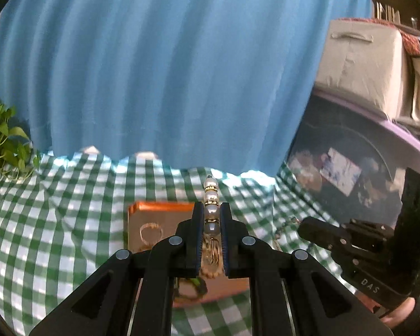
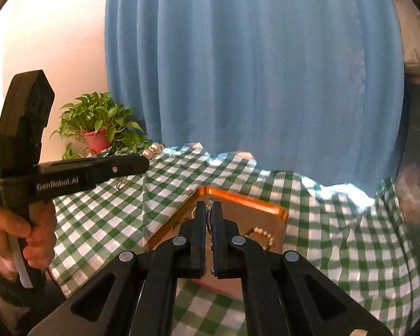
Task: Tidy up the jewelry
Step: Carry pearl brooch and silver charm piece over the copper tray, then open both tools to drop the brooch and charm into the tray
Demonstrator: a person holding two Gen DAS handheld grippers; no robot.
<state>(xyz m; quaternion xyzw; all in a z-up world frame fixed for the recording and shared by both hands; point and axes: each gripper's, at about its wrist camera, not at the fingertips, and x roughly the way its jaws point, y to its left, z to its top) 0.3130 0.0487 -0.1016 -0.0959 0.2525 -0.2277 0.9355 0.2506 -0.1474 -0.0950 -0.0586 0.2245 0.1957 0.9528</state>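
My left gripper (image 1: 211,206) is shut on a pearl bracelet (image 1: 210,196) with gold spacers; several pearls stick out past the fingertips. It is held above an orange tray (image 1: 142,210) on the green checked cloth. My right gripper (image 2: 209,203) is shut on a thin silver chain (image 2: 209,218) over the tray (image 2: 266,205). A gold bangle (image 1: 151,231) lies in the tray, and a beaded gold bracelet (image 2: 261,233) shows there too. In the left wrist view the right gripper (image 1: 303,228) stands to the right. In the right wrist view the left gripper (image 2: 145,163), in a hand, stands to the left with the pearls (image 2: 151,151) at its tip.
A blue curtain (image 2: 252,70) hangs behind the table. A potted plant (image 2: 98,128) in a red pot stands at the back left. A dark bin with a purple rim (image 1: 364,154) sits to the right of the table, with a grey bag above it.
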